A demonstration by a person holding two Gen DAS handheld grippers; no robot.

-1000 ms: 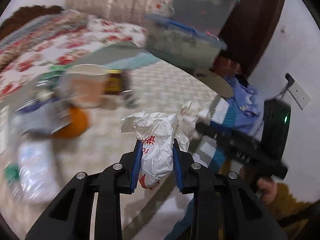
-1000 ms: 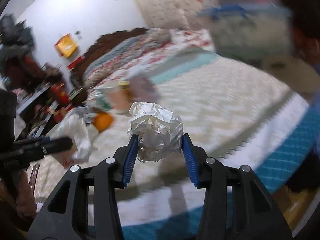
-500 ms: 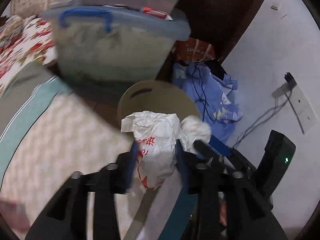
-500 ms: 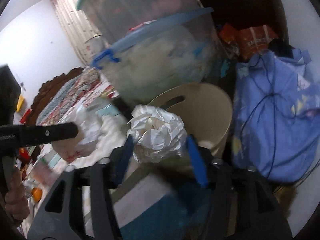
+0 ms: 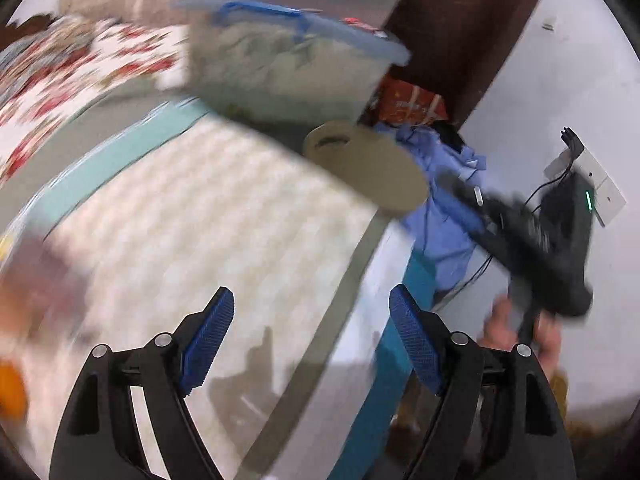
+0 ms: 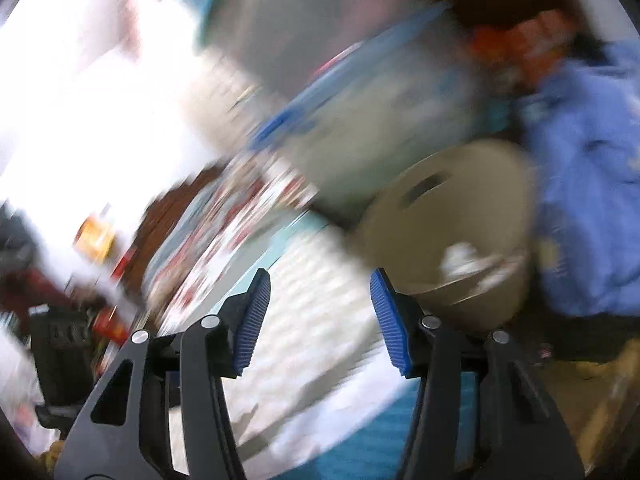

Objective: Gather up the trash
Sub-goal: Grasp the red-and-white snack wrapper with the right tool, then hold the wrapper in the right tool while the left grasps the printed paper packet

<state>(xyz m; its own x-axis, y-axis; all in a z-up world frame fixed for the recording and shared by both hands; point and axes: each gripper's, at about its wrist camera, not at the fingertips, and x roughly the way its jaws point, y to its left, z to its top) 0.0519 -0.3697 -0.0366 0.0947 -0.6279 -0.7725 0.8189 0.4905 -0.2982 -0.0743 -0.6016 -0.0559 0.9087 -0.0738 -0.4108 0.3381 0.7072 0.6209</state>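
A beige round bin [image 6: 460,220] stands off the bed's corner, with white crumpled trash [image 6: 460,260] lying inside it. The same bin [image 5: 368,168] shows in the left wrist view, beyond the bed edge. My left gripper [image 5: 310,334] hangs over the white bedcover, its jaws opening with nothing between them. My right gripper [image 6: 320,318] is over the bed corner just left of the bin, its jaws closing on nothing. It also appears, blurred, as the right gripper [image 5: 520,228] beside the bin in a person's hand [image 5: 516,328].
Clear storage boxes with blue lids [image 5: 288,64] are stacked behind the bin. Blue clothes [image 6: 588,200] are piled to its right. A wall socket with a cable [image 5: 584,172] is on the white wall. An orange object [image 5: 10,392] lies at the left on the bed.
Both grippers swung from the bed to the bin and let go of their crumpled white trash. Their jaws now stand apart and empty, and both views have swung back towards the bed.
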